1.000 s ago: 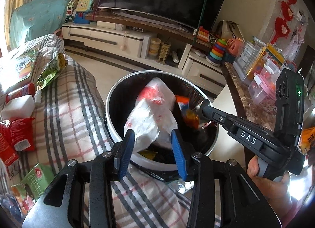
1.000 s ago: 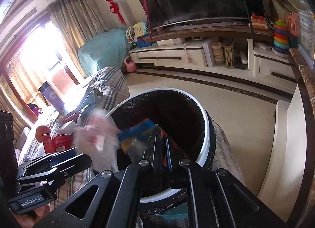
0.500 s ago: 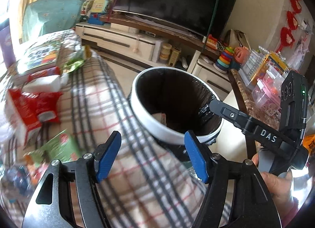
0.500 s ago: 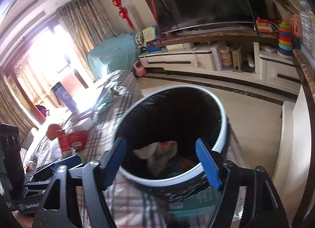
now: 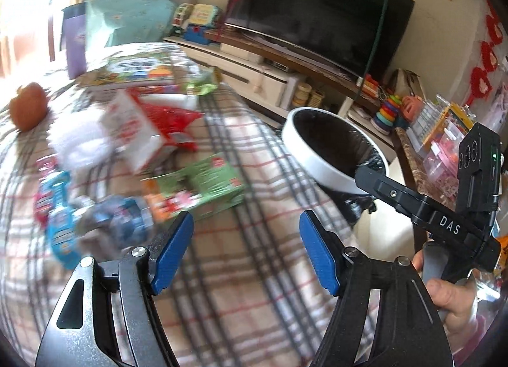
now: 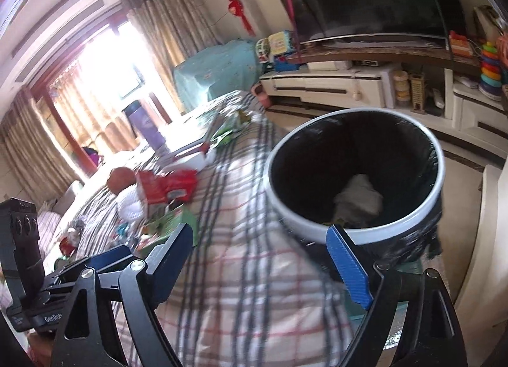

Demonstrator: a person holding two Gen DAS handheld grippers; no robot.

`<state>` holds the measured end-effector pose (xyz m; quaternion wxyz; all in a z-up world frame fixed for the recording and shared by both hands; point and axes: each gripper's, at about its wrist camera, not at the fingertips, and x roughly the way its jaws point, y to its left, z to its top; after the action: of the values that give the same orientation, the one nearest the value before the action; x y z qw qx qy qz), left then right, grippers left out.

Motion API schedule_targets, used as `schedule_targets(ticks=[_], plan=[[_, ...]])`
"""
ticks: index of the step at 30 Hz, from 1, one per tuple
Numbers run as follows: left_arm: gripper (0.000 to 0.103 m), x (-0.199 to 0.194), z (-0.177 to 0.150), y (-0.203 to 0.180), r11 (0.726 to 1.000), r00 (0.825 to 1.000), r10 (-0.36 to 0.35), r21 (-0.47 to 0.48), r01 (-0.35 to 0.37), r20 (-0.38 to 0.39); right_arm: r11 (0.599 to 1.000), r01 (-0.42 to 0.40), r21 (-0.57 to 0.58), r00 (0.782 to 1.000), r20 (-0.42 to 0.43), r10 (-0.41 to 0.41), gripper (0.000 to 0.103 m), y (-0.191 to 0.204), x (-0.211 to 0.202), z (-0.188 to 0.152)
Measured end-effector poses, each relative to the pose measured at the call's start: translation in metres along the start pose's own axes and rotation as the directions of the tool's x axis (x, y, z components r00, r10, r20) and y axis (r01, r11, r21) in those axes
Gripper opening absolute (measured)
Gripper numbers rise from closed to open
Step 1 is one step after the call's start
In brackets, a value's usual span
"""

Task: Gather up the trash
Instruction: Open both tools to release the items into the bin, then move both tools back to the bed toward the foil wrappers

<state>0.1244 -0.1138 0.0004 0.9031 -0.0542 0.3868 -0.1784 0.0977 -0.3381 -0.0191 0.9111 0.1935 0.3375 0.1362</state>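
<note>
My left gripper (image 5: 244,224) hovers over the plaid cover (image 5: 254,271), its jaws opening with nothing between them. Just ahead of it lies blurred trash: a green carton (image 5: 206,189), a red and white packet (image 5: 143,132), a blue wrapper (image 5: 60,224) and crumpled plastic (image 5: 117,221). The white-rimmed bin (image 5: 304,151) with a black liner stands to the right. My right gripper (image 6: 260,233) is near the bin's rim (image 6: 295,218), jaws opening and empty. A white bag (image 6: 358,195) lies inside the bin.
An orange fruit (image 5: 28,107) and a purple cup (image 5: 74,40) sit at the far left. A TV (image 5: 317,11) on a low cabinet (image 5: 254,75) faces me. A stone-topped table (image 5: 409,157) with plastic boxes and toys stands to the right of the bin.
Both grippers let go of their trash into the bin and opened. The white and red bag left my left jaws. Both views have swung left, from the bin toward the plaid cover.
</note>
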Motion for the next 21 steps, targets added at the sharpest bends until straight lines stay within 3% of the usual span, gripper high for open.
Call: schedule_targets(ticks=[9, 21], plan=[[0.071, -0.034, -0.018, 0.048, 0.995, 0.997, 0.059, -0.086, -0.055, 0.046, 0.997, -0.049, -0.062, 0.998, -0.047, 0.046, 0.088, 0.041, 0.015, -0.017], [0.071, -0.047, -0.038, 0.101, 0.972, 0.99, 0.137, -0.196, -0.13, 0.024, 0.986, -0.099, -0.135, 0.991, -0.106, 0.085, 0.088, 0.076, 0.037, -0.034]])
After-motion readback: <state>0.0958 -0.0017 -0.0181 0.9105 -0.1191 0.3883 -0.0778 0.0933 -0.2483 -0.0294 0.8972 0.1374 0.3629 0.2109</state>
